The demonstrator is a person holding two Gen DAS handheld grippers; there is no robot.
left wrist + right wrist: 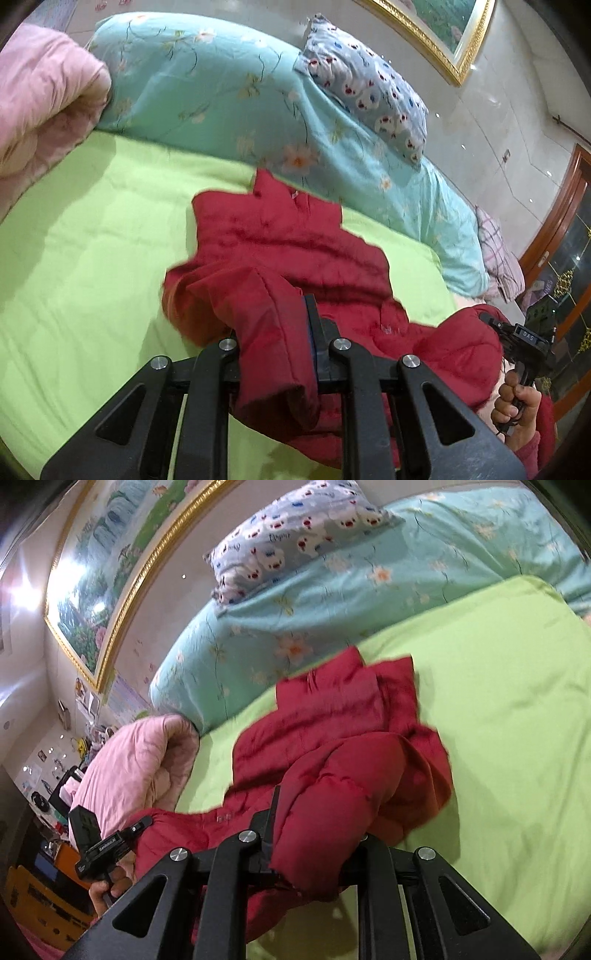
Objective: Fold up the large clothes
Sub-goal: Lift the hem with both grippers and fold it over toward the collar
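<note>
Nearest the left wrist lens, the left gripper [275, 332] was seen with its jaws clamped on a fold of the red padded jacket [295, 243], the cloth draped back over the black linkage; in the right wrist view the right gripper [317, 834] was likewise closed tight on another bunched part of the same jacket [332, 716]; a hand [517, 402] gripping the right tool's handle was visible at the lower right of the left view, and a hand [107, 890] was seen on the left tool at the lower left of the right view. The jacket was held up at its near end, its collar end lying on the lime-green bedsheet [92, 240]. Beyond it a turquoise floral quilt [207, 85] was piled, a pink quilt [40, 96] beside it; on top lay a blue patterned pillow [365, 88]. Farthest, a gold-framed painting [110, 557] was hung on the wall.
</note>
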